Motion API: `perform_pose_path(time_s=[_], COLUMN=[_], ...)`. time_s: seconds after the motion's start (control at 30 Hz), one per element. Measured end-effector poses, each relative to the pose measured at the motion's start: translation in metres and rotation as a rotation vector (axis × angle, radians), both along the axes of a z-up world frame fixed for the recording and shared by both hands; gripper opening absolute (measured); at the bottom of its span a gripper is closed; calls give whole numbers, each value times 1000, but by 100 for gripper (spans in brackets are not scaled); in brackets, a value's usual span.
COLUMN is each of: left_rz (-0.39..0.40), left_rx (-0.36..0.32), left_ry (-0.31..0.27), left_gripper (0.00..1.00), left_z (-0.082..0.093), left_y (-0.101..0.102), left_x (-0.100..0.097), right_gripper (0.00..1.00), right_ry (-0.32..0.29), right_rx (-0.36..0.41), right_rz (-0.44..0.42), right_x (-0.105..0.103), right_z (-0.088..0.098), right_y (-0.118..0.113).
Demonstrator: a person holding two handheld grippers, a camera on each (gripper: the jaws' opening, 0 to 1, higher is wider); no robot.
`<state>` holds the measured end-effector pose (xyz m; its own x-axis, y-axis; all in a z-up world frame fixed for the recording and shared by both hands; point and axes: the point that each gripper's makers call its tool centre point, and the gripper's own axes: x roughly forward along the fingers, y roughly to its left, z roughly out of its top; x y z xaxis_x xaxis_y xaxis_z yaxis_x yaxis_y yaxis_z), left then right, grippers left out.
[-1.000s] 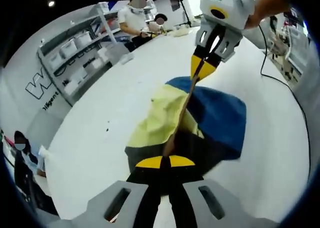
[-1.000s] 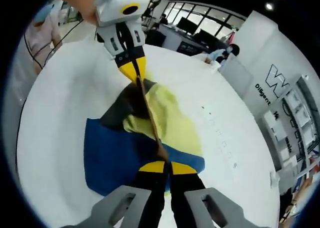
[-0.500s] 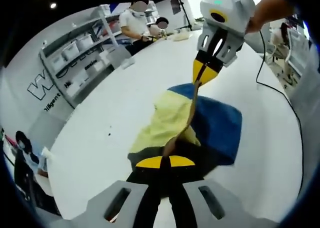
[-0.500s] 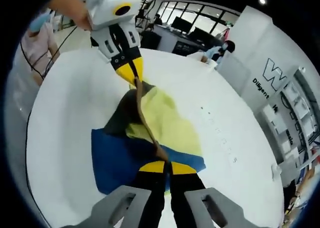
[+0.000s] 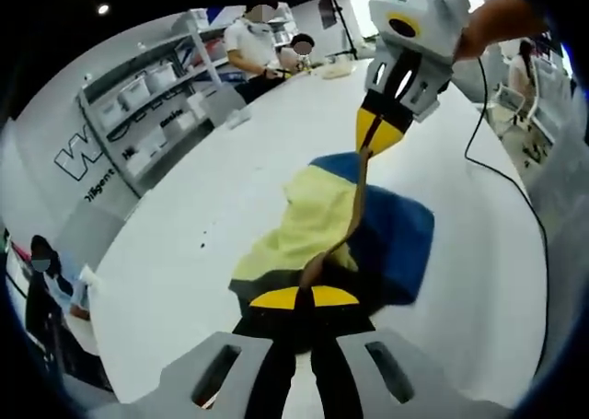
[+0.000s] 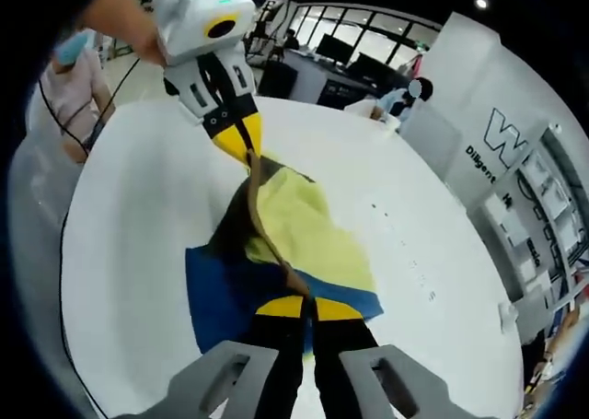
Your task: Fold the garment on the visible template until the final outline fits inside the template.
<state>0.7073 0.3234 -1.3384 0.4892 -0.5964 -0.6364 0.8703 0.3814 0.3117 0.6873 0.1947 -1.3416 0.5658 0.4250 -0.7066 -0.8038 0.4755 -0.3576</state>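
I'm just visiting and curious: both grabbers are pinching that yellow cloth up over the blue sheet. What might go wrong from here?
The left gripper and right gripper each pinch only the cloth's thin edge, so it could slip free mid-fold. The cloth hangs bunched between them, so it may land creased or spill past the blue sheet. A dark cable lies on the table nearby and might snag.

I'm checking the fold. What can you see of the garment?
The garment is soft cloth with a pale yellow panel and dark parts. It hangs from a taut brown edge pinched at each end by the left gripper and right gripper, jaws shut, and drapes onto the blue template on the white table.
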Motion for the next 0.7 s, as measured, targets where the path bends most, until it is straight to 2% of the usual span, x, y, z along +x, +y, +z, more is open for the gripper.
perform_pose_path(time_s=[0.3, 0.7], left_rz=[14, 23], left_rx=[-2, -26], left_ry=[-5, 13], left_gripper=[10, 10], left_z=[6, 19], left_y=[4, 4], left_x=[-6, -16], right_gripper=[0, 0], right_ry=[0, -17], right_rx=[6, 31], right_rz=[1, -16], right_x=[-6, -15], right_z=[4, 23], right_y=[4, -1])
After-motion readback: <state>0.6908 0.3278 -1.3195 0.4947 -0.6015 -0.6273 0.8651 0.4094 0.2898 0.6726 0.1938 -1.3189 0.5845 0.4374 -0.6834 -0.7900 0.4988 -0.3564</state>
